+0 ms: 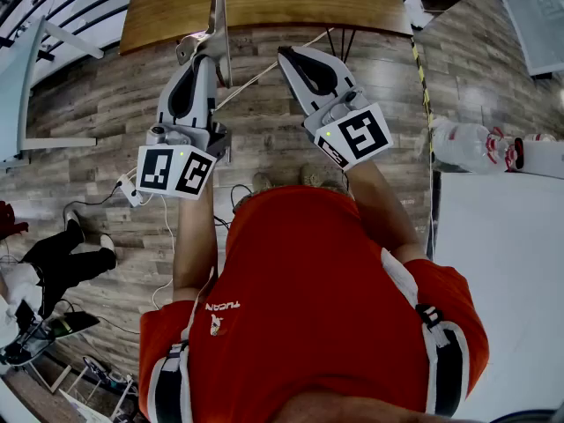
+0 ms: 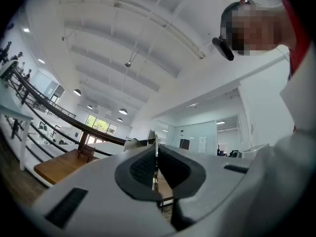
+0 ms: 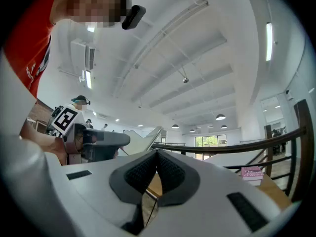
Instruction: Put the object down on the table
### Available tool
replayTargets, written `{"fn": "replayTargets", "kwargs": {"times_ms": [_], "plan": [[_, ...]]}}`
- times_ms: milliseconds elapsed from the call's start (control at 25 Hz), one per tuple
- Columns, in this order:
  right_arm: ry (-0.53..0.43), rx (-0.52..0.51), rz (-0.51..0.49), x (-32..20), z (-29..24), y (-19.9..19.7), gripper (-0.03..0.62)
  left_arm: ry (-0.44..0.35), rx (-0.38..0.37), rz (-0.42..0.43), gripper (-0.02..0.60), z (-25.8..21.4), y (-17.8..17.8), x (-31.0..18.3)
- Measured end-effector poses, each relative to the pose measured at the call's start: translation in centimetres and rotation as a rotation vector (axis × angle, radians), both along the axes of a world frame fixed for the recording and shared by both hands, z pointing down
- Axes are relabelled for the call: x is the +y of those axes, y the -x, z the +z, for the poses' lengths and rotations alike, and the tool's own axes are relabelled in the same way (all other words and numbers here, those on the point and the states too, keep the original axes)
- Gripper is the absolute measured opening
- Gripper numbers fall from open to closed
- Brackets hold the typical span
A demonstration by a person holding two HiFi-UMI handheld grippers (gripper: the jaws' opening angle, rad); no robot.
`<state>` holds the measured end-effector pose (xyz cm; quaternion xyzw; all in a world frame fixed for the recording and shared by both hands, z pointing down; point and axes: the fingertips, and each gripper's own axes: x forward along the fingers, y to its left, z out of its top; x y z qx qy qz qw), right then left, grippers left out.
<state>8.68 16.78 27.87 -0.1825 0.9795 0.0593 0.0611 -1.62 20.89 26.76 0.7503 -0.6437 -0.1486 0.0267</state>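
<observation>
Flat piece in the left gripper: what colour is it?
Plain grey, metallic-looking. The flat piece shows best in the head view, clamped in the left gripper.

Bright, even light fills the hall, coming from the far windows [image 3: 210, 141] and from strip lights [image 3: 268, 41] and round pendant lamps [image 3: 220, 116] on the white ceiling [image 2: 123, 43], which is close to washed out. Shadows on the wood floor [image 1: 88, 104] are faint and soft. All three views are fisheye: beams and rails bow, and both gripper views fade to black corners. Close to the lens the left gripper [image 2: 156, 149] and right gripper [image 3: 157, 154] look soft, while the far room is sharp. The thin grey plate [image 1: 218, 25] in the left jaws gives a dull sheen, and the head view is crisp throughout
</observation>
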Motion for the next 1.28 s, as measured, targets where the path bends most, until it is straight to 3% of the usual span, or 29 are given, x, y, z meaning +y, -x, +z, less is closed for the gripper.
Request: {"fn": "replayTargets", "kwargs": {"times_ms": [400,800,1040,1280], "plan": [[0.013,-0.015,0.002,0.5,0.3,1.8,0.025,0.0,0.018,0.002,0.009,0.7,2.0,0.7],[0.018,0.008,0.027,0.1,1.4,5.3,0.025,0.009,0.035,0.01,0.009,1.6,6.7,0.9],[0.028,0.014,0.027,-2.7,2.0,7.5,0.025,0.031,0.041,0.008,0.009,2.3,9.1,-2.0],[0.026,0.014,0.021,-8.7,3.3,10.1,0.025,0.067,0.028,0.003,0.009,3.8,11.8,-7.5]]}}
